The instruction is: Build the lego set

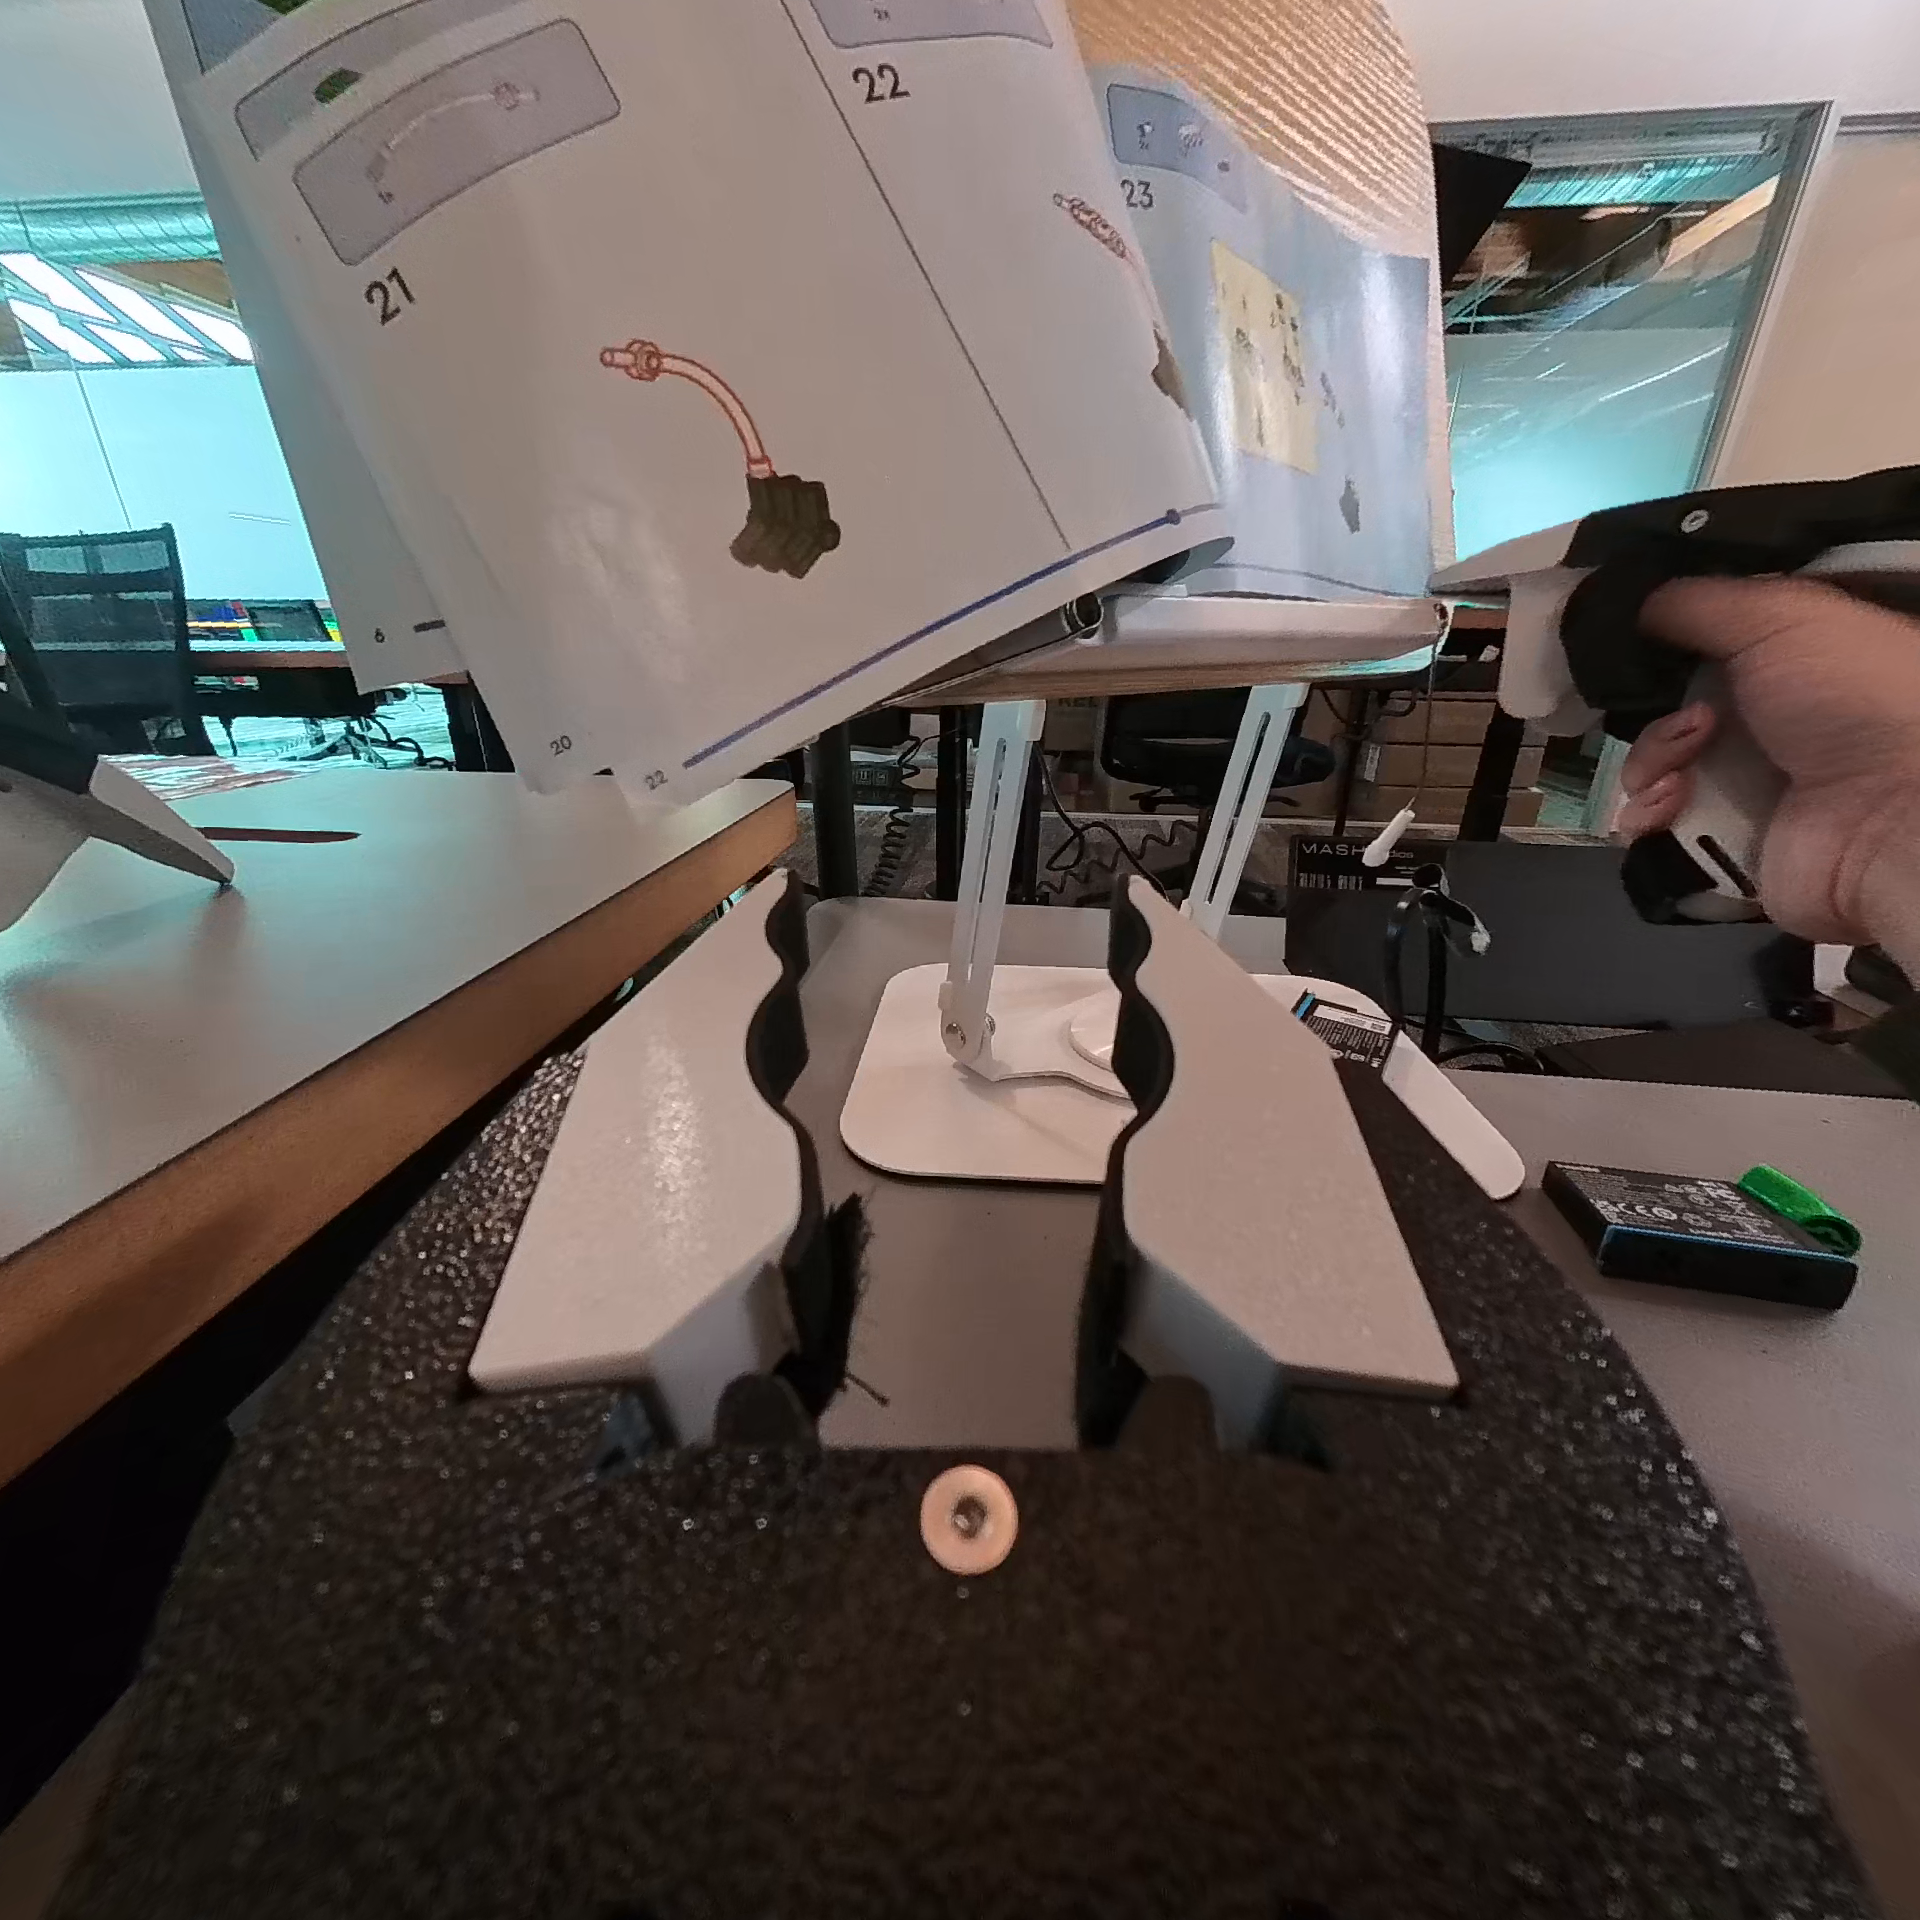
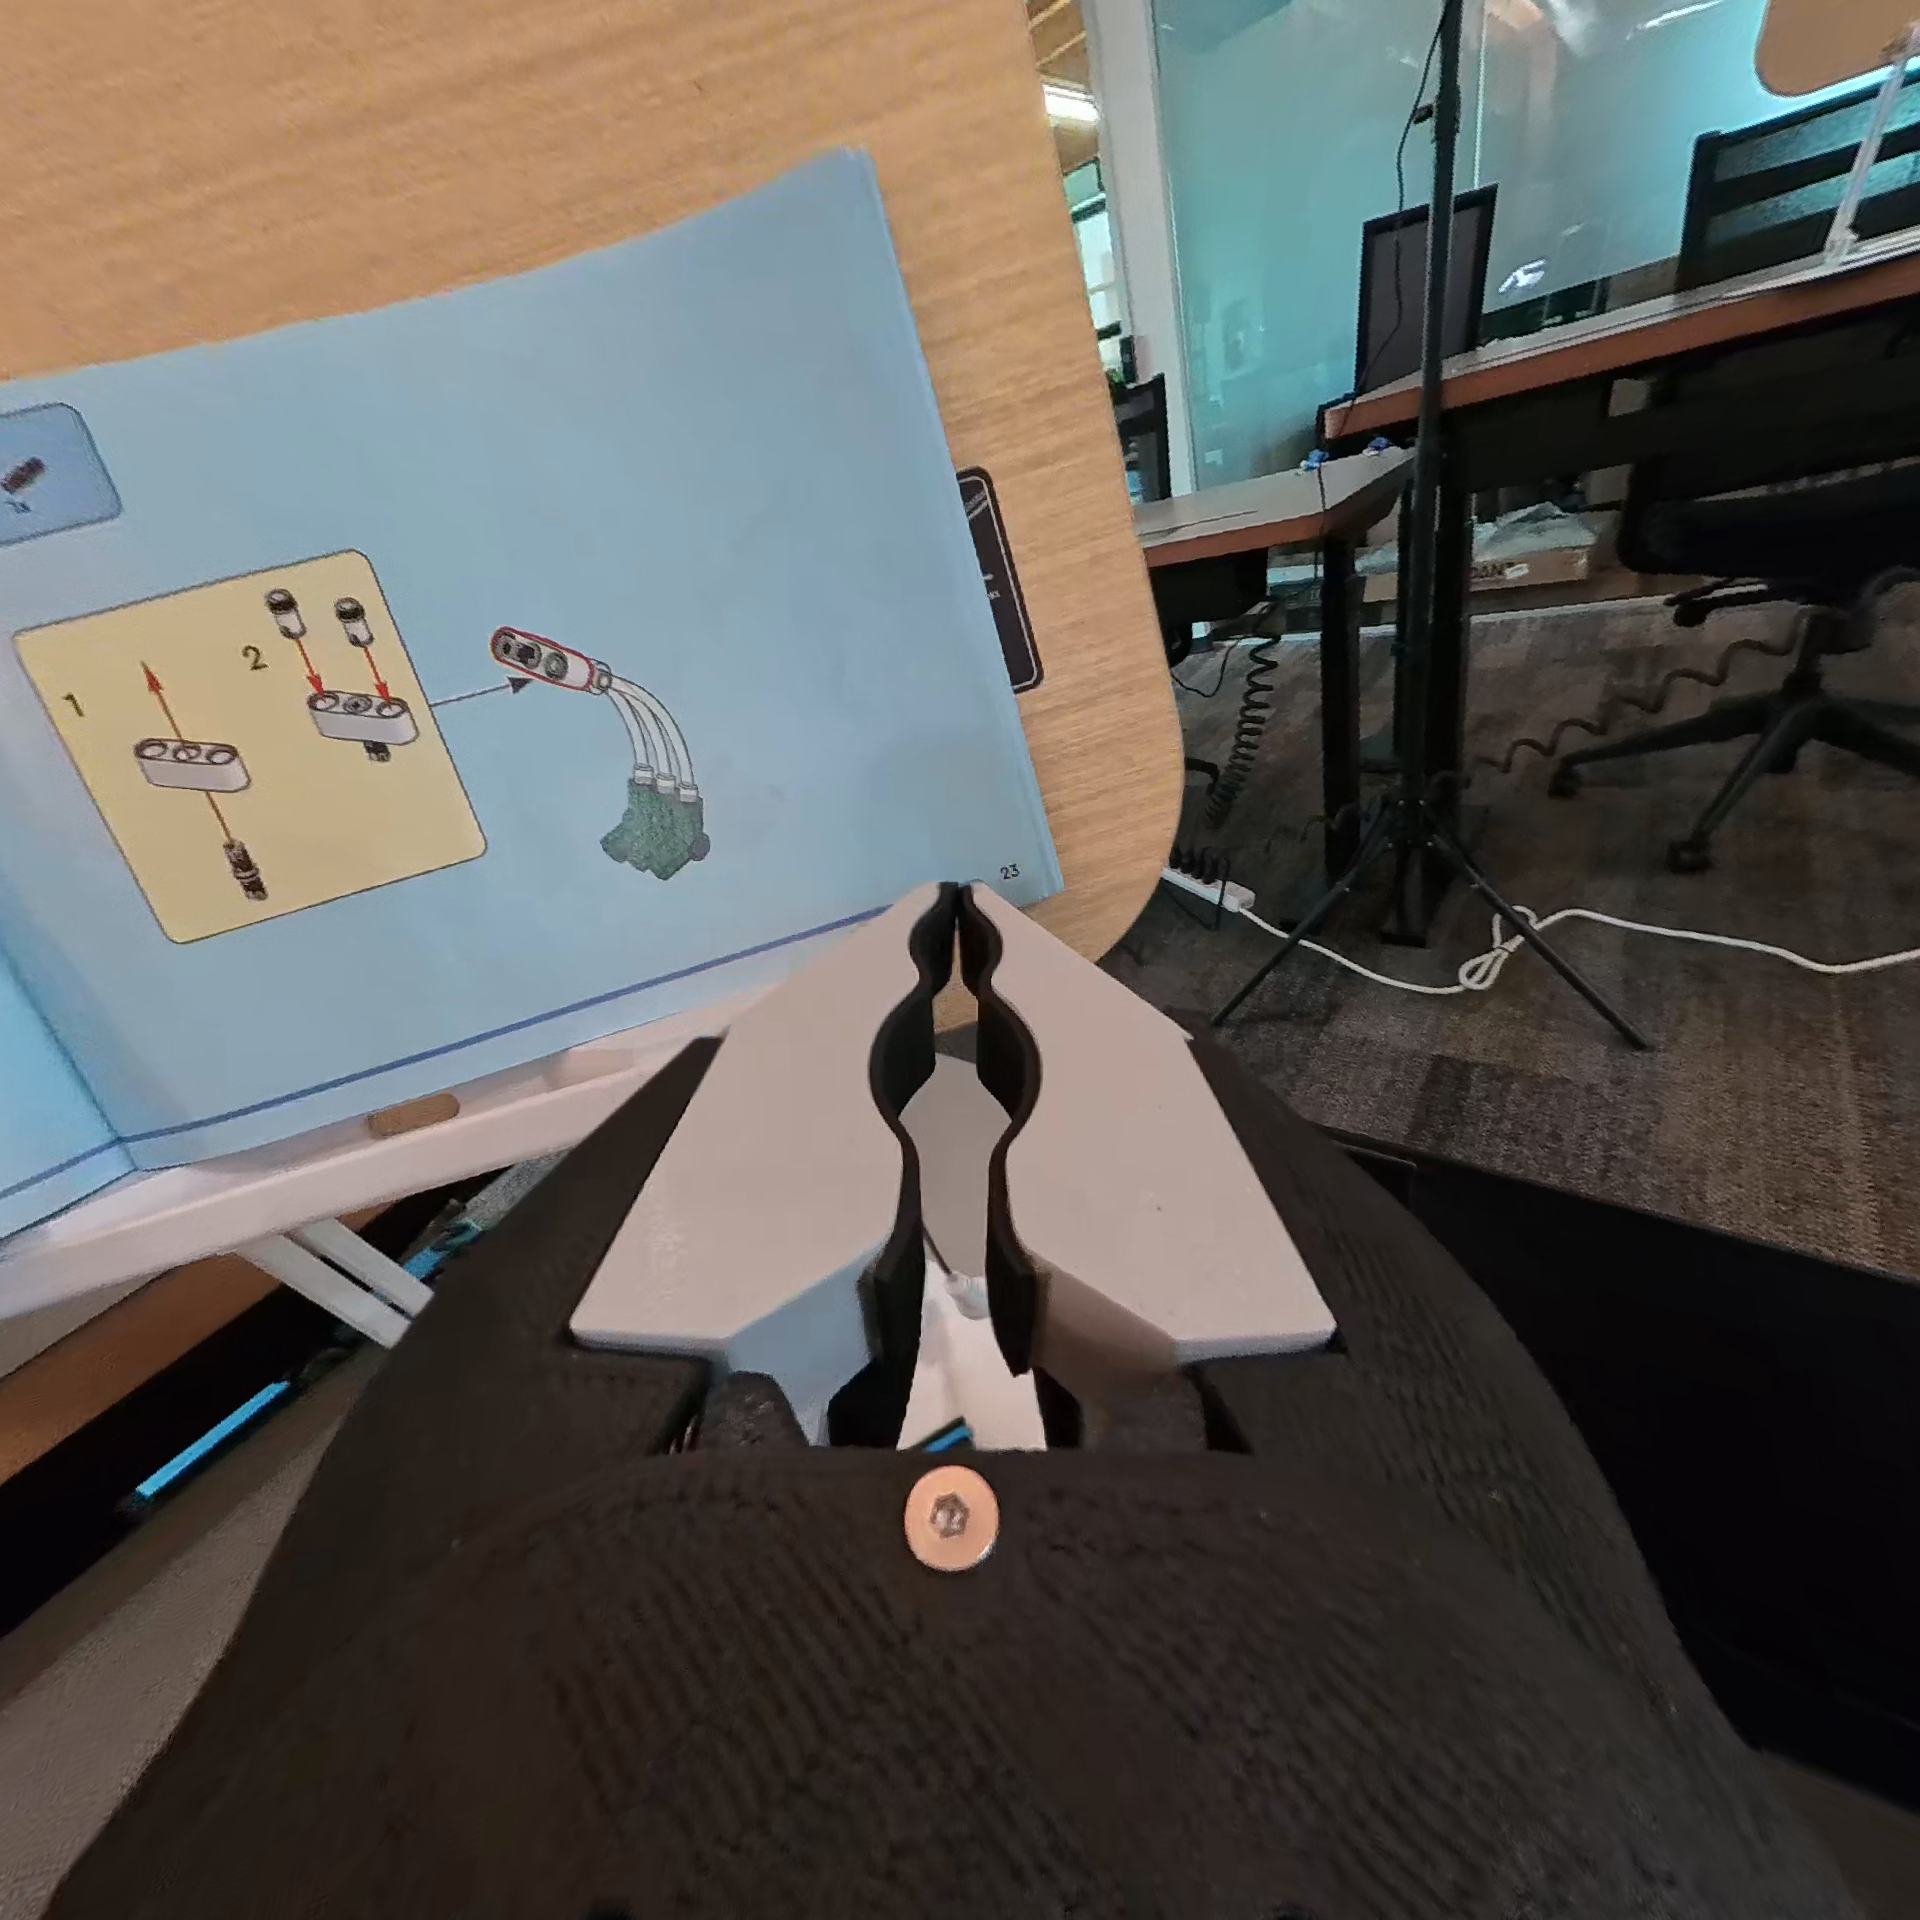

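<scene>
The paper instruction booklet point(image 2: 499, 623) looked smooth and faintly glossy against its wood-grain board point(image 2: 520, 135), while the right gripper point(image 2: 961, 904) showed matt pale fingers point(image 2: 1164, 1174) on rough black plastic.

The open instruction booklet point(image 1: 727, 416) bears large printed step numbers at the upper left and upper middle of the left wrist view, and small page numbers along its bottom edge; the right wrist view shows its blue page point(image 2: 623, 468) with small step figures in a yellow panel and a page number at the lower corner; a black box point(image 1: 1361, 862) at middle right carries white lettering and barcodes; the black battery point(image 1: 1683, 1226) at right has fine white print, too small to make out; a dark sticker point(image 2: 1003, 582) on the wooden board has pale, blurred lettering.
</scene>
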A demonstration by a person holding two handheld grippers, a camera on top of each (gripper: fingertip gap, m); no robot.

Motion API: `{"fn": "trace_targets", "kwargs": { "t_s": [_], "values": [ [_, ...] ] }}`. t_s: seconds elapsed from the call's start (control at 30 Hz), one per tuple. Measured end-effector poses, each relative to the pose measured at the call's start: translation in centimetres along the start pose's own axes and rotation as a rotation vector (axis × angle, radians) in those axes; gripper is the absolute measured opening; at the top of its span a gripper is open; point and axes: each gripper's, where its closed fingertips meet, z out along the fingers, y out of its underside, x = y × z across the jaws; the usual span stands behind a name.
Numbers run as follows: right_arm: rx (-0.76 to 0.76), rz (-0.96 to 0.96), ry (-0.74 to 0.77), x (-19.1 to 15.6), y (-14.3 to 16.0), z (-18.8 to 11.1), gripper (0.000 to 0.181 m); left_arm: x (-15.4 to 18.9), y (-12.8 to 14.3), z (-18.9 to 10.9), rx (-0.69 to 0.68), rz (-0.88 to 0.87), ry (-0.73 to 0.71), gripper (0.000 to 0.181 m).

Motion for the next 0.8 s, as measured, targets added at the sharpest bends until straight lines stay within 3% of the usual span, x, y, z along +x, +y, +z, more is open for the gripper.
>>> {"fn": "trace_targets", "kwargs": {
  "t_s": [0.27, 0.8],
  "values": [
    [0.008, 0.030, 0.013, 0.52, 0.39, 0.46, 0.032, 0.00, -0.01, 0.01, 0.000, -0.002, 0.002, 0.056],
    [0.026, 0.036, -0.014, -0.03, 0.10, 0.55, 0.031, 0.10, 0.02, 0.03, -0.002, -0.001, 0.008, 0.055]
  ]
}}
